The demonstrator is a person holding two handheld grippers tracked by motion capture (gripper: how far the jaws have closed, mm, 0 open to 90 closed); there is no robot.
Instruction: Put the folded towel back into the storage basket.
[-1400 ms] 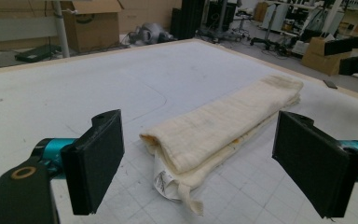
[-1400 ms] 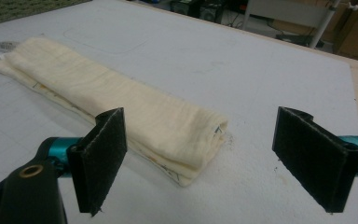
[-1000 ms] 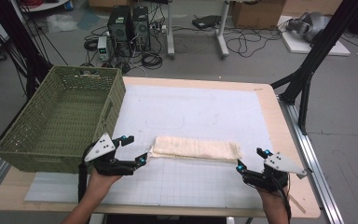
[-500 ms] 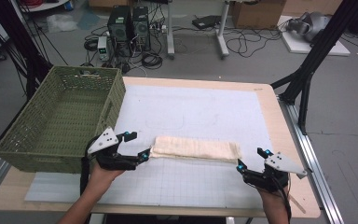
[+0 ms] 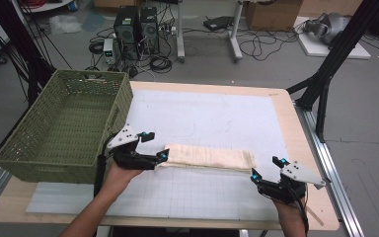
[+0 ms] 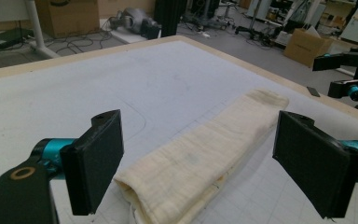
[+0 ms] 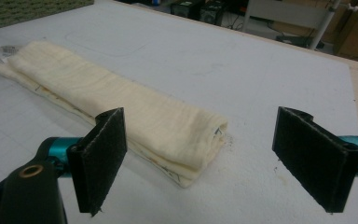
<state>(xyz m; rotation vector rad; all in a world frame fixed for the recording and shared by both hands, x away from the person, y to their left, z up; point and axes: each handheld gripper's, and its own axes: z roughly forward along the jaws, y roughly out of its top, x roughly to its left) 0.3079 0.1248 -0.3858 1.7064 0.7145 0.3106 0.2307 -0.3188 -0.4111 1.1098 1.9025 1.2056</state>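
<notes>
On the desk [image 5: 281,106], near the front edge, a cream folded cloth [image 5: 208,158] lies as a long narrow strip on the white gridded mat [image 5: 217,118]. Progress, as judged: the cloth looks folded lengthwise already, several layers showing at both ends; neither end is gripped yet, so a further fold or a move into the green woven basket [image 5: 64,131] at the desk's left is still to do. The basket is empty.

Left gripper [image 5: 159,157]: fingers released, spread wide. In the left gripper view the cloth's near end [image 6: 168,186] sits low between them, touching neither.

Right gripper [image 5: 252,175]: fingers likewise spread, holding nothing. In the right gripper view the cloth's other end [image 7: 191,140] lies between the fingers, nearer the left one, apart from both.
</notes>
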